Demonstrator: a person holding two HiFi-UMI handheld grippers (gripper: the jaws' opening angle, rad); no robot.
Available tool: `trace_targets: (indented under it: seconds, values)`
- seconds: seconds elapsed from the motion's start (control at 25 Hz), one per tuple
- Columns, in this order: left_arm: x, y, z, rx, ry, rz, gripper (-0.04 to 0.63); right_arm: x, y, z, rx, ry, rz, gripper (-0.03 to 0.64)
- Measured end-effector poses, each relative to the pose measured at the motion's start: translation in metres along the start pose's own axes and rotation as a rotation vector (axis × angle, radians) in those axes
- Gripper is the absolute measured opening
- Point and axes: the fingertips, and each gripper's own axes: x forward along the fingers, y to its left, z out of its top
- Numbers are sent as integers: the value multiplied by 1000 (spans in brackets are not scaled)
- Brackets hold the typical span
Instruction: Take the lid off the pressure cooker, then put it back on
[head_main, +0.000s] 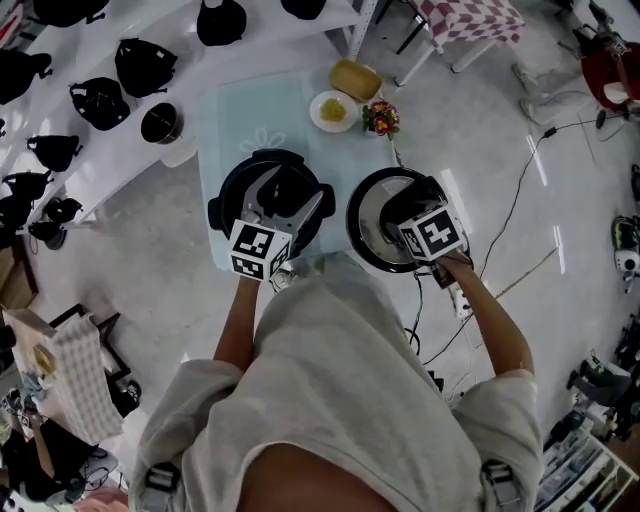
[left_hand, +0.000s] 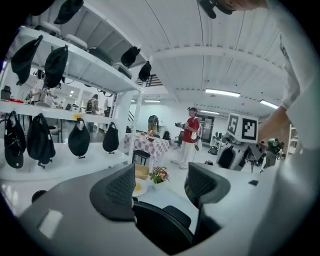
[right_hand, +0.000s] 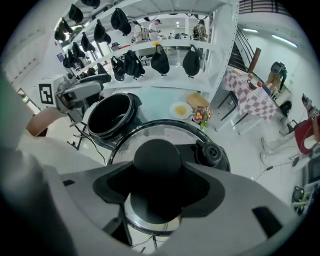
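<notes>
Clamping the black round knob (right_hand: 157, 160) of the round silver-and-black pressure cooker lid (head_main: 368, 225), the right gripper (right_hand: 160, 186) holds it just right of the open black pressure cooker pot (head_main: 225, 188). Over that pot's rim, the left gripper (left_hand: 161, 187) hangs with jaws apart, nothing between them.

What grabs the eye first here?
The right gripper has its fingers shut on the black round knob of the shiny steel pressure cooker lid, which is off the pot and to its right. The black open pressure cooker stands lidless on the pale blue tabletop, with the left gripper open at its near rim.
</notes>
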Motion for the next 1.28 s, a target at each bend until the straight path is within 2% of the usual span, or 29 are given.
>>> trace_targets:
  seconds: [0.28,0.6,0.8,0.96,1.12,1.28]
  values:
    - [-3,5,-1,5,12,35,333,58,-12,-17,22,23,27,272]
    - [-26,25,-2,10,36,118,333,140,-18,-17,-7,36,36,272]
    - [-38,39,-6,17,61,154,333,185,-21,-10,32,11,25,272]
    - [-40,40,-9,12,70,173,333,206,-22,-13,72,2,33,272]
    - [-41,43,-14,2,73,187,333,218,-23,-13,5,5,-13,273]
    - [-41,44,-17,-9,69,189,333,216,-20,-20,23,28,-6,275]
